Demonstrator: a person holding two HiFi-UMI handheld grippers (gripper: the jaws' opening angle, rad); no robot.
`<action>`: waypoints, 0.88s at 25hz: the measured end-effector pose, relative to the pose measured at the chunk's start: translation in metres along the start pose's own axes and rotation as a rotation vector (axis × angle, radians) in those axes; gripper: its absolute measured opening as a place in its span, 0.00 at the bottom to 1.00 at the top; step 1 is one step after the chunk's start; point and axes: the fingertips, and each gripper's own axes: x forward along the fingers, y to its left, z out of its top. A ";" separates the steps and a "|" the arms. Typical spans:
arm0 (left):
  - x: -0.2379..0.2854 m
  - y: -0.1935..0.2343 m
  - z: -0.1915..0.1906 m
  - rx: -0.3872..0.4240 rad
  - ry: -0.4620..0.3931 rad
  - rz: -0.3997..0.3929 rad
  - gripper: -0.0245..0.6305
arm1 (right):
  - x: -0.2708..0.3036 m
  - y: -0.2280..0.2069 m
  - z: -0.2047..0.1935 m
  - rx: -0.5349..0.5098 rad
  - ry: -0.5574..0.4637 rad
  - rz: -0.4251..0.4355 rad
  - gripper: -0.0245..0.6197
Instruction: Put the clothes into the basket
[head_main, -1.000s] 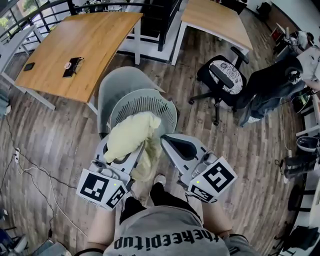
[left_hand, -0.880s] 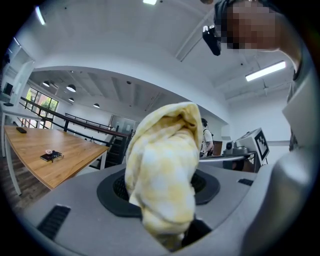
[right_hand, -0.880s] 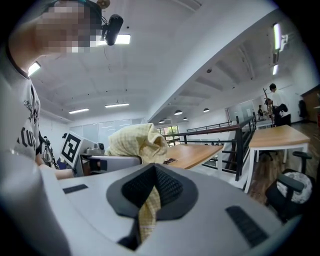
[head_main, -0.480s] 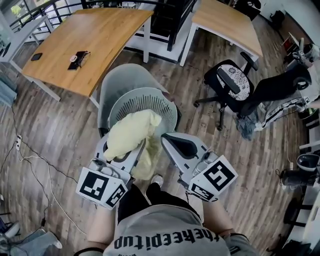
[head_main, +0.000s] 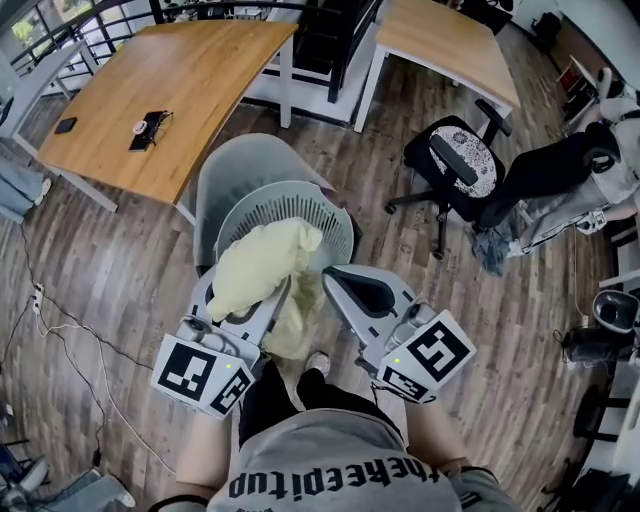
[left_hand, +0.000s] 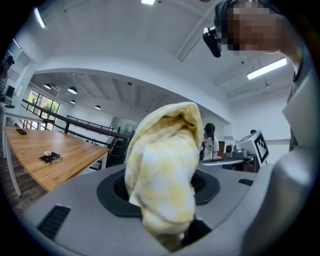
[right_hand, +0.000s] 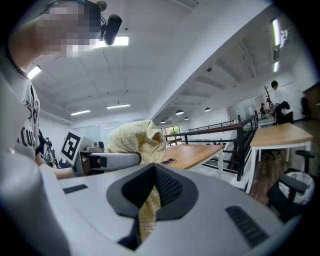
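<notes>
The basket (head_main: 300, 200) stood just ahead of the person. The garment (head_main: 262, 265) was bunched over its near rim, on top of the left gripper (head_main: 268, 300), with a strip running into the right gripper (head_main: 345, 285) beside it. A table (head_main: 170, 90) bearing a phone (head_main: 62, 127) stood behind-left, a second table (head_main: 440, 45) behind-right, and an office chair (head_main: 455, 160) to the right.

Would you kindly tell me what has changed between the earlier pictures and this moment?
Nothing in the work has visibly changed. The left gripper still grips the bunched yellow cloth over the basket, and the right gripper still pinches a strip of it. Only the head view's framing of the room has shifted a little.
</notes>
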 end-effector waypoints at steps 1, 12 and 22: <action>0.001 0.002 0.002 0.002 0.000 -0.008 0.37 | 0.002 -0.001 0.001 0.001 -0.001 -0.009 0.05; 0.020 0.050 0.015 -0.002 0.021 -0.083 0.37 | 0.046 -0.011 0.008 0.030 -0.003 -0.094 0.05; 0.038 0.089 0.015 -0.019 0.064 -0.169 0.37 | 0.082 -0.020 0.003 0.076 0.010 -0.191 0.05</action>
